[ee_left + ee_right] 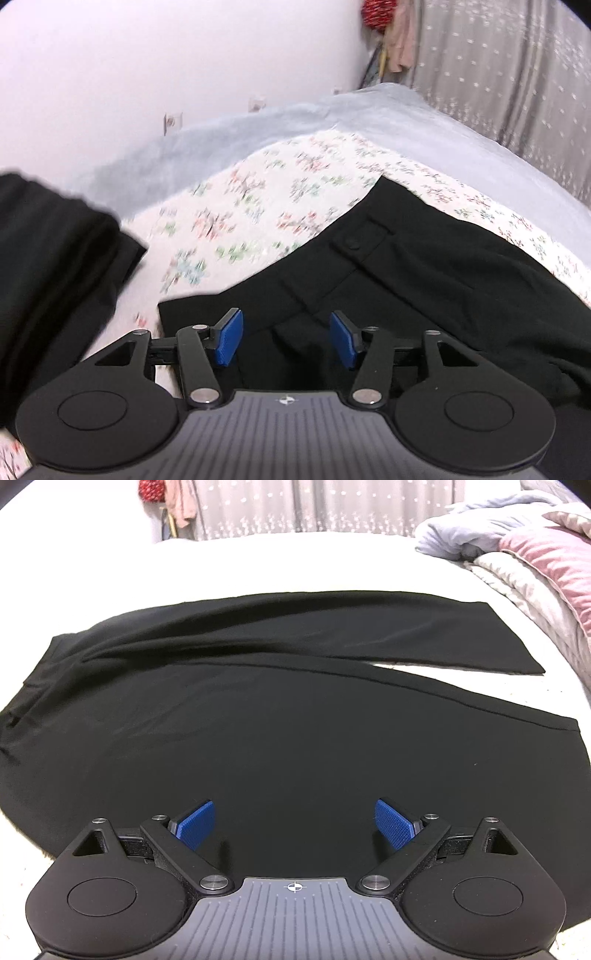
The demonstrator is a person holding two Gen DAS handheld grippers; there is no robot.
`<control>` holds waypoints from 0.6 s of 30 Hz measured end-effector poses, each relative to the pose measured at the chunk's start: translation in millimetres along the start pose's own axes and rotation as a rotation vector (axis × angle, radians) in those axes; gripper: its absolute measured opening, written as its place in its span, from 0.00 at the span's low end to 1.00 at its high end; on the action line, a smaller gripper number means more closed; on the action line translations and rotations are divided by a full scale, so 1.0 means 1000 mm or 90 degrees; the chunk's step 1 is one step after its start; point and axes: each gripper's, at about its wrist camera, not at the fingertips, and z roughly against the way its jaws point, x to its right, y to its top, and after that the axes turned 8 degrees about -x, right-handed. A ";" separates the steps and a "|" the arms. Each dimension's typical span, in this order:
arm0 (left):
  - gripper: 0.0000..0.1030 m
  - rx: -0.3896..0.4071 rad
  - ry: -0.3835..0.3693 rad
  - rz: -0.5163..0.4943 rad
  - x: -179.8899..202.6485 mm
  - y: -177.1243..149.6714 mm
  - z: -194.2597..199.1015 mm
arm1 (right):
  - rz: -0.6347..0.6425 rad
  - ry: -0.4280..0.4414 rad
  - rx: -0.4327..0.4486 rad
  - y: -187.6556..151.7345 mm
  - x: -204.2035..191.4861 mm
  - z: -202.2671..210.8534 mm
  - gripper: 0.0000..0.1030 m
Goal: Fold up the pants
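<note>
Black pants [258, 720] lie spread flat on the bed, waist to the left and both legs running right, the leg ends slightly apart. In the left wrist view the waistband with its button [351, 243] lies just ahead of my left gripper [286, 338], which is open and empty, low over the waist area. My right gripper [293, 825] is open and empty, hovering over the near pant leg. The blue pads [195, 825] touch nothing.
A floral sheet [258, 206] covers the bed, with a grey blanket [406, 122] along the wall. A separate dark folded garment [48, 258] lies at the left. Pillows and a bunched duvet [517, 542] sit at the far right. Curtains hang behind.
</note>
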 end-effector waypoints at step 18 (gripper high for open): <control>0.85 -0.080 -0.107 -0.212 0.089 -0.036 -0.057 | -0.077 -0.030 -0.032 0.031 0.045 -0.028 0.92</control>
